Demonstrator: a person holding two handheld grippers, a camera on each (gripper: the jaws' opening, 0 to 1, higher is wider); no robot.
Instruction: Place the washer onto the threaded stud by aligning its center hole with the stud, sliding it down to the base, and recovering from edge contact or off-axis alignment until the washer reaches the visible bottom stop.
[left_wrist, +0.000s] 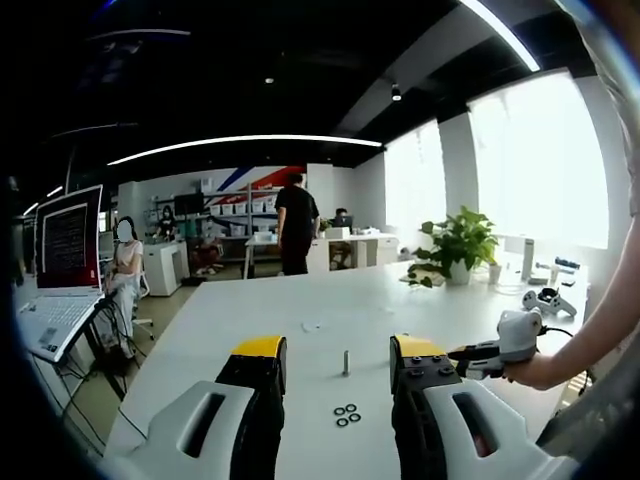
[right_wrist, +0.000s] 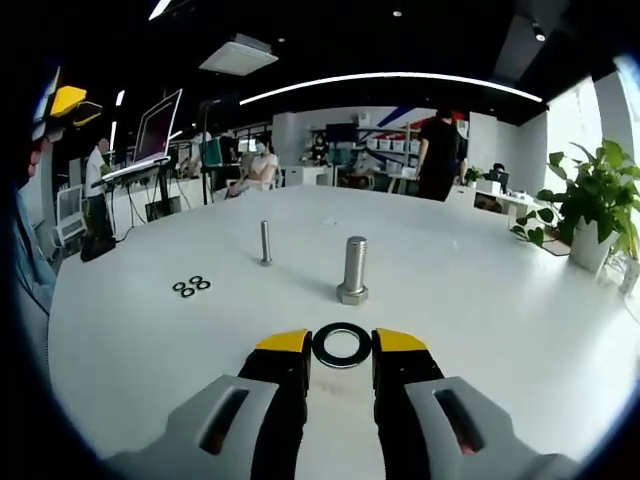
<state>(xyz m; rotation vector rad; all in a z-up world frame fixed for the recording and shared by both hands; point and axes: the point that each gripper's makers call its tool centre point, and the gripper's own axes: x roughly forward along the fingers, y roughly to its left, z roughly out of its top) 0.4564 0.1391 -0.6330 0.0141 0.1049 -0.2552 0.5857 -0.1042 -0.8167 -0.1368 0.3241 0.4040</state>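
while my right gripper (right_wrist: 340, 352) hangs open around the flat washer (right_wrist: 341, 344), threaded stud (right_wrist: 353, 268) upright just beyond, left gripper (left_wrist: 338, 362) wide, white table (right_wrist: 480, 290) underneath

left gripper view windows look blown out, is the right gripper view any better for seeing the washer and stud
Left gripper view: the windows glare white, and the small washers and thin stud are tiny. Right gripper view: even light; the large washer and threaded stud are sharp, with soft shadows on the table. Fisheye bends both.
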